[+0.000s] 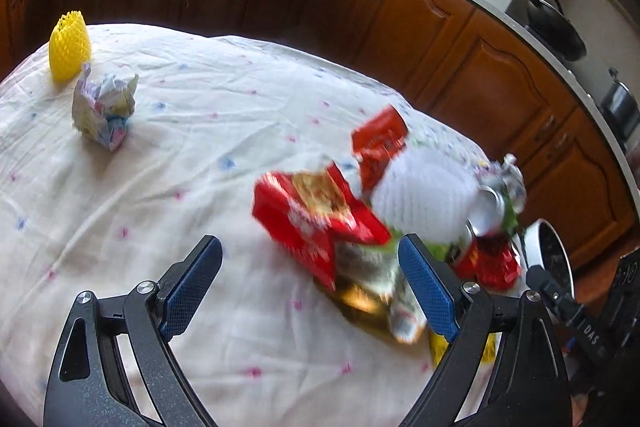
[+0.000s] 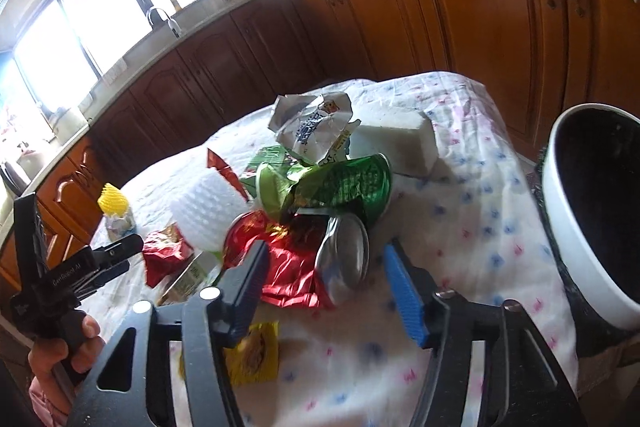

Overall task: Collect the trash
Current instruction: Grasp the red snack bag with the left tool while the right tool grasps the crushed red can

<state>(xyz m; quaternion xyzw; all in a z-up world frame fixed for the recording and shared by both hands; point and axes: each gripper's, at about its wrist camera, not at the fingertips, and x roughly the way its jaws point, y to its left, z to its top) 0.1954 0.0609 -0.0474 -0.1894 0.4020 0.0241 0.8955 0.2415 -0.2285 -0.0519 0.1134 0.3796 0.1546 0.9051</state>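
**Right wrist view: both claws released over the trash pile**

Right wrist view is showing the right claw (image 2: 324, 291) hanging released, its two blue pads wide apart and gripping nothing. Between the pads and just ahead of them, a crushed red can (image 2: 304, 263) is lying on the tabletop (image 2: 480, 227), its silver end facing the claw. Just beyond it, a crushed green can (image 2: 340, 187) is leaning on the pile, and farther ahead a crumpled white wrapper (image 2: 312, 125) is resting against a white foam block (image 2: 396, 141). Ahead and to the left of the claw, a white foam net (image 2: 210, 211) is standing beside a red snack bag (image 2: 164, 257). Below the left pad a yellow sachet (image 2: 254, 351) is lying flat. To the right of the claw, a white bin with a black liner (image 2: 580, 227) is standing at the tabletop's edge.

Left wrist view is blurred around the pile. The left claw (image 1: 308, 287) is also hanging released, holding nothing. A red carton (image 1: 308, 219) is lying ahead of it, close to its right pad. Far ahead to the left, a crumpled paper ball (image 1: 104, 107) is sitting just beside a yellow foam net (image 1: 70, 47).
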